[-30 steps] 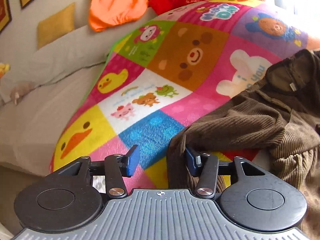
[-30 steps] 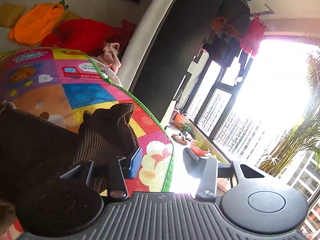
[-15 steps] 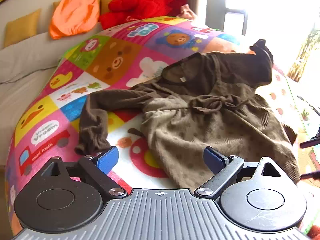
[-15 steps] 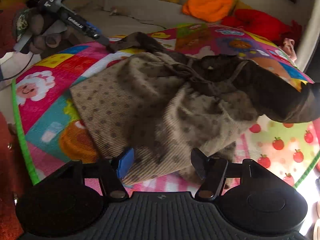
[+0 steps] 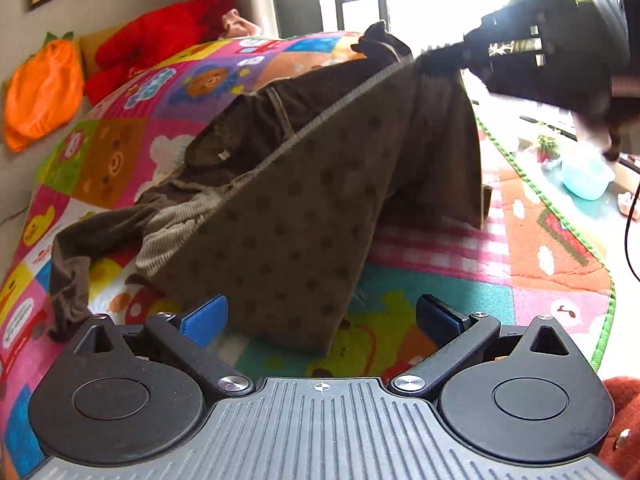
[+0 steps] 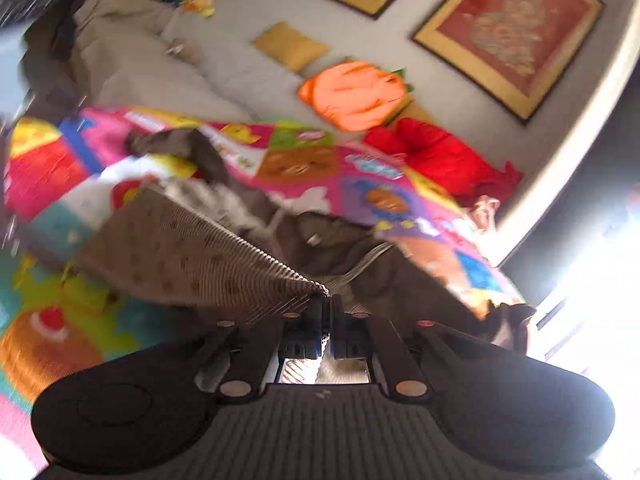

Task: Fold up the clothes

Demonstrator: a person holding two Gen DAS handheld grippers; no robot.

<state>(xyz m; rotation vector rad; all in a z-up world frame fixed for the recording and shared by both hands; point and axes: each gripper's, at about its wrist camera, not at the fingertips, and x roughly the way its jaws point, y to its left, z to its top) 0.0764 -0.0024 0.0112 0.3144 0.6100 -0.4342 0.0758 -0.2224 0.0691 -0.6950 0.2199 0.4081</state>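
Note:
A brown dotted dress (image 5: 304, 208) lies on the colourful play mat (image 5: 440, 288), its long sleeve trailing off to the left. My right gripper (image 6: 326, 304) is shut on a corner of the skirt's hem. In the left wrist view the right gripper (image 5: 520, 68) holds that corner up at the upper right, so the skirt hangs like a tent. The dress (image 6: 192, 256) stretches away from the shut jaws toward the left. My left gripper (image 5: 320, 322) sits low by the other hem corner, jaws still opening wide. That corner lies between the blue pads (image 5: 204, 320), which do not press on it.
An orange pumpkin cushion (image 5: 40, 88) and a red plush (image 5: 160, 44) rest against the far wall by a grey sofa (image 6: 132, 64). Framed pictures (image 6: 508, 36) hang above. Beyond the mat's green edge stands a pale blue basin (image 5: 586, 176) near the bright window.
My right gripper has shut on the skirt's hem and lifted it off the mat. The left gripper has opened wider and swung from the sleeve to the hem's near corner.

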